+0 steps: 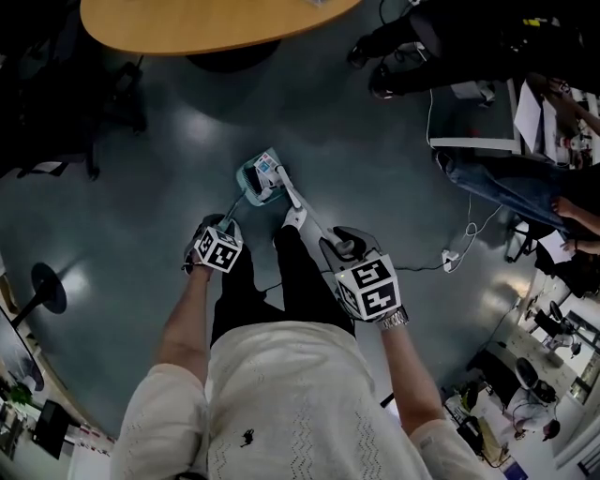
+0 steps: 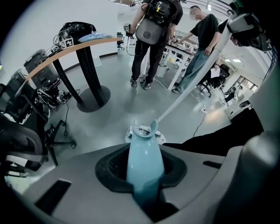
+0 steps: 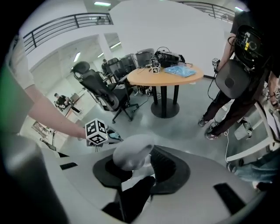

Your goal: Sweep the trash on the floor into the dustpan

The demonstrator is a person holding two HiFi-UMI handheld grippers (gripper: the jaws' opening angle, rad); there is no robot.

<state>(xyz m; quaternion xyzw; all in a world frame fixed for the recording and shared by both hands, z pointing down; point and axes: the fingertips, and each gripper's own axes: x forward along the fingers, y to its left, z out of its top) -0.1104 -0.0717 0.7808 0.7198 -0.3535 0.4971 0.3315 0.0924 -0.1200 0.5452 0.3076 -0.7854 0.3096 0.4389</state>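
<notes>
The teal dustpan (image 1: 251, 184) rests on the grey floor in front of my feet. Its long teal handle (image 2: 145, 162) runs up into my left gripper (image 1: 217, 248), which is shut on it. A white broom handle (image 1: 305, 214) slants from the pan up to my right gripper (image 1: 364, 281). That gripper is shut on the handle's grey top end (image 3: 130, 156). The broom's lower end (image 2: 154, 126) meets the pan's mouth, where whitish bits (image 2: 141, 130) lie; I cannot tell trash from bristles there.
A round wooden table (image 1: 211, 21) on a dark pedestal stands ahead. Two people (image 2: 154, 35) stand by white desks to the right, with a cable and plug (image 1: 452, 258) on the floor. Office chairs (image 3: 103, 89) are at the left.
</notes>
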